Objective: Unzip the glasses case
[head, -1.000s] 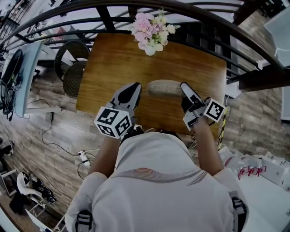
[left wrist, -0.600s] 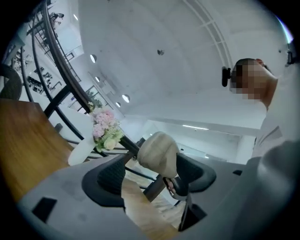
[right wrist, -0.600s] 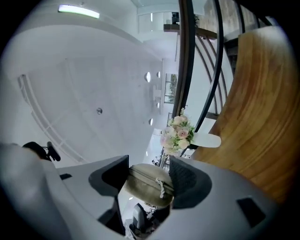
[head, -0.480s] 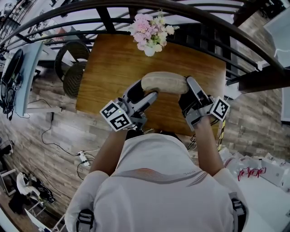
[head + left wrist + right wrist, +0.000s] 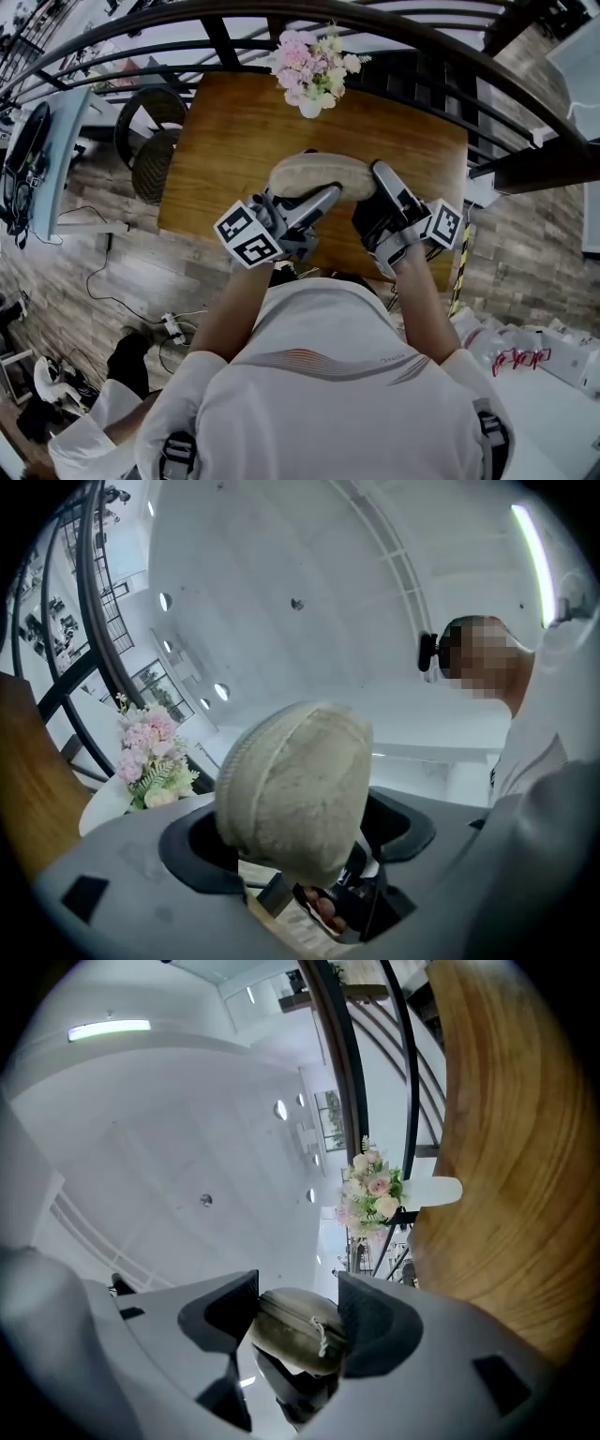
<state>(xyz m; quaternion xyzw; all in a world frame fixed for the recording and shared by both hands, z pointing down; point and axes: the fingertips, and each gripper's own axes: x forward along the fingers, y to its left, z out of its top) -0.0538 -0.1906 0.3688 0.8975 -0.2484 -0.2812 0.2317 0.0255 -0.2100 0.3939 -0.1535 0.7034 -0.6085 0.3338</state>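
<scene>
The beige fabric glasses case [image 5: 317,175] hangs above the wooden table [image 5: 234,131], lying crosswise in the head view. My right gripper [image 5: 371,197] is shut on its right end. In the right gripper view both dark pads press the case [image 5: 291,1330], and a white zip cord [image 5: 322,1336] hangs on its end. My left gripper [image 5: 302,199] is at the case's left end with its jaws opening wide. The rounded end of the case [image 5: 295,789] sits between them in the left gripper view, and I cannot see the pads pressing it.
A vase of pink and white flowers [image 5: 312,66] stands at the table's far edge. Curved dark railings [image 5: 394,23] run behind it. A wicker chair [image 5: 150,141] stands left of the table. Another person [image 5: 103,422] shows at the lower left on the plank floor.
The case has come up off the table and shifted left, held by the right gripper. The left gripper has opened from shut and moved around the case's left end. A person appeared lower left.
</scene>
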